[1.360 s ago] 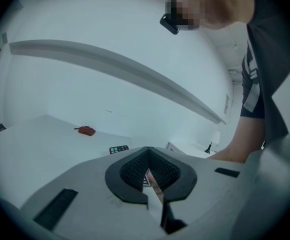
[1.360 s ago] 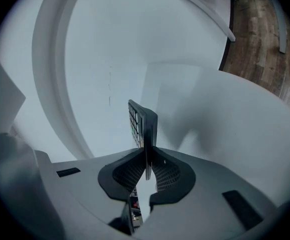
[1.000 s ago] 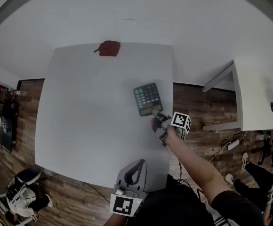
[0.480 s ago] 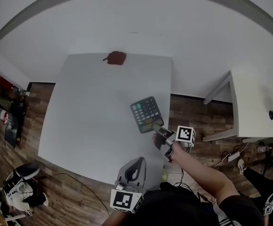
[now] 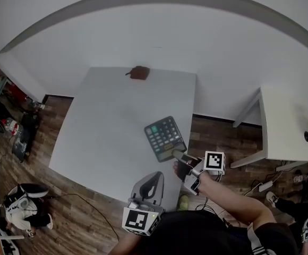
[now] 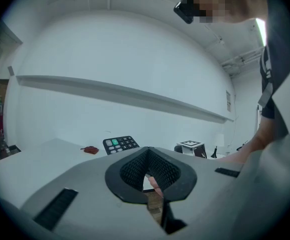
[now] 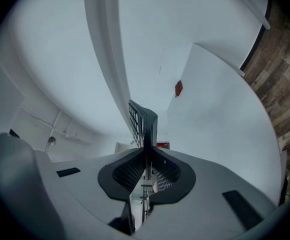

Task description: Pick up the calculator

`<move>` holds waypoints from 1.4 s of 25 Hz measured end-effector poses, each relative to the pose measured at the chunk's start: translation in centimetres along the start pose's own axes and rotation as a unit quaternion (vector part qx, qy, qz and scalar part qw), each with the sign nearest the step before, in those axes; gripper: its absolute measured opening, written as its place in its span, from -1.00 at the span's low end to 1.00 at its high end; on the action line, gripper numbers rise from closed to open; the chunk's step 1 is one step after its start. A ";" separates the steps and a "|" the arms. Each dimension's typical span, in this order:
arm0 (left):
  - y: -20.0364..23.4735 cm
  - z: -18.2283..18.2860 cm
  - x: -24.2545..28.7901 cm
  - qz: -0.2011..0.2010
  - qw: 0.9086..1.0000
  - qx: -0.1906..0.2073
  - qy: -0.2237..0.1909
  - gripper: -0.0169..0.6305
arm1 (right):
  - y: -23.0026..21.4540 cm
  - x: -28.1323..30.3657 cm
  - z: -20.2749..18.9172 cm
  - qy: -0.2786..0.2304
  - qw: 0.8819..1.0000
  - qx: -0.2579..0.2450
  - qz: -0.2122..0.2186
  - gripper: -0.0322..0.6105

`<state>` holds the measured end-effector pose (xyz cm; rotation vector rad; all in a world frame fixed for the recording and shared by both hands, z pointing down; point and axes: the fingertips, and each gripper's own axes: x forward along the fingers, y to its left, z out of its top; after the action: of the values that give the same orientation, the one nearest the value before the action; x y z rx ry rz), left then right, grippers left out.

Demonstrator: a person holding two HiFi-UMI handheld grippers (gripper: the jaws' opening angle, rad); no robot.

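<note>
Clamped shut with the right gripper [image 5: 178, 157] on the near short edge of the calculator [image 5: 165, 136], at the surface's [image 5: 111, 116] 4 o'clock edge; long axis toward 11 o'clock from the fingers. Parked farther off with the left gripper [image 5: 148, 185], fingers closed on nothing.

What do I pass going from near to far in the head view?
Left tongs → right tongs → calculator → small reddish-brown object
</note>
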<state>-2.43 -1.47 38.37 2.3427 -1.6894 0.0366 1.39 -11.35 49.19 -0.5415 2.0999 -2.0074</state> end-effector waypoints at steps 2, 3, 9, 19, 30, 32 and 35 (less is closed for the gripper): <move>-0.2 0.7 -0.5 0.003 1.000 0.008 -0.013 -0.93 | 1.0 -0.7 -0.8 0.005 1.000 -0.001 0.006 -0.76; -0.4 1.0 -0.6 0.001 1.000 0.011 -0.022 -0.93 | 1.5 -1.1 -1.1 0.007 1.000 -0.002 0.010 -0.76; -1.5 2.7 -0.9 -0.003 0.999 0.014 -0.041 -0.93 | 4.4 -2.5 -2.2 0.015 0.999 -0.013 0.032 -0.76; -1.9 3.6 -0.8 -0.003 0.999 0.014 -0.046 -0.93 | 6.0 -3.5 -2.6 0.018 0.998 -0.053 0.029 -0.76; -1.5 4.0 -0.9 -0.001 0.999 0.011 -0.051 -0.93 | 6.7 -3.3 -2.6 0.015 0.997 -0.066 0.036 -0.76; -1.4 3.8 -0.8 -0.001 0.999 0.013 -0.051 -0.93 | 6.7 -3.2 -2.5 0.016 0.997 -0.067 0.037 -0.76; -1.4 3.9 -0.8 -0.004 0.998 0.015 -0.053 -0.93 | 6.7 -3.2 -2.6 0.016 0.997 -0.068 0.038 -0.76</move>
<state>-1.86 -1.17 34.24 2.4137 -1.7384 -0.0646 2.47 -7.61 42.39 -0.4479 2.2534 -1.8540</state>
